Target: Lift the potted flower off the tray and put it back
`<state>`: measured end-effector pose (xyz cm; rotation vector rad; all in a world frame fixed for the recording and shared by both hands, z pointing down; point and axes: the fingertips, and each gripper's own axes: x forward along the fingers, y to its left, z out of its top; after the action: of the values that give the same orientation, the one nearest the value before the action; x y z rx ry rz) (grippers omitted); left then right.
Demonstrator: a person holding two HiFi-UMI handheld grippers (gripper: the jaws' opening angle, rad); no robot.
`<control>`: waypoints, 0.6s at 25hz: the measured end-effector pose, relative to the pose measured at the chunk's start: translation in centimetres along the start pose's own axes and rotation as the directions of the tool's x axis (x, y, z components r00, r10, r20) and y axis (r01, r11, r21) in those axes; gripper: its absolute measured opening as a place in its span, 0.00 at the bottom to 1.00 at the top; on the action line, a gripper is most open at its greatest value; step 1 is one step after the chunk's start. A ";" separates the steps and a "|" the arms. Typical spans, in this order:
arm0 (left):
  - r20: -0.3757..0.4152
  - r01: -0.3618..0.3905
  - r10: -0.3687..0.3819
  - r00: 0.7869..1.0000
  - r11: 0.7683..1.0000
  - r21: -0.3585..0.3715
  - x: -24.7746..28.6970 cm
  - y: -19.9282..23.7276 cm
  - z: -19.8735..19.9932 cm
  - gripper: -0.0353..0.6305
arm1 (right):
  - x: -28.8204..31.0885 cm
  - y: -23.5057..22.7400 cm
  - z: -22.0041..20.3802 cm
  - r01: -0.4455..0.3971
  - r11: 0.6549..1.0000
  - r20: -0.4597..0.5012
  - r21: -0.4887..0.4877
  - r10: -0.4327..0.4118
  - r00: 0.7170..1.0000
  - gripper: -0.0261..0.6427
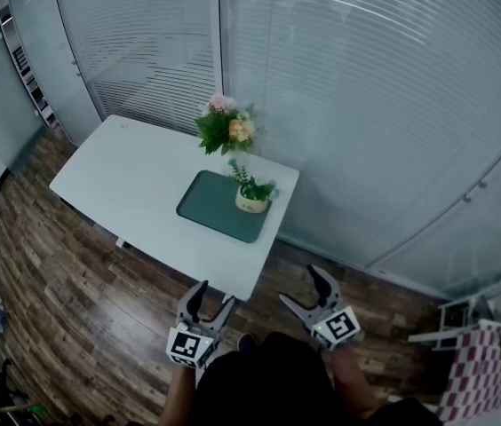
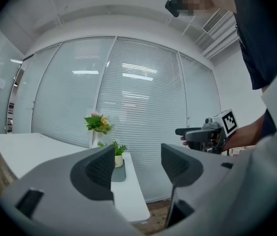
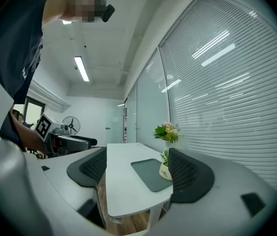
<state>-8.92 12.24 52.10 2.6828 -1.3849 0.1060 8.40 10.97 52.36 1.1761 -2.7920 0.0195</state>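
A small cream pot with a green plant (image 1: 252, 195) stands at the right end of a dark green tray (image 1: 215, 207) on the white table (image 1: 135, 180). The pot (image 2: 118, 159) shows far off in the left gripper view, and the pot (image 3: 164, 170) also sits beside the right jaw in the right gripper view. My left gripper (image 1: 210, 302) and right gripper (image 1: 307, 287) hover short of the table's near edge, both open, nothing between their jaws. The right gripper (image 2: 200, 134) appears in the left gripper view, and the left gripper (image 3: 72, 141) in the right gripper view.
A vase of pink and orange flowers (image 1: 226, 127) stands at the table's far edge behind the tray. Glass walls with blinds (image 1: 366, 87) close off the far side. Wooden floor (image 1: 64, 282) surrounds the table. A chequered chair (image 1: 477, 366) stands at lower right.
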 end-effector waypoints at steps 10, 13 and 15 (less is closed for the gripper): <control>0.025 0.023 -0.021 0.999 0.998 -0.062 0.4 0.6 0.0 0.46 | -0.1 -0.4 0.2 -0.002 1.000 0.008 -0.016 0.002 1.000 0.59; 0.032 0.016 -0.013 0.999 0.994 -0.109 0.6 1.4 0.3 0.46 | -0.1 -0.6 0.5 -0.002 1.000 0.008 -0.008 0.002 1.000 0.59; 0.040 0.014 -0.008 0.999 0.990 -0.140 0.8 1.9 0.2 0.46 | -0.1 -0.9 0.5 -0.003 1.000 0.017 0.016 0.003 1.000 0.59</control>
<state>-9.99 10.46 52.16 2.5896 -1.3347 -0.0434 9.01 10.41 51.80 1.1813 -2.8138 0.0322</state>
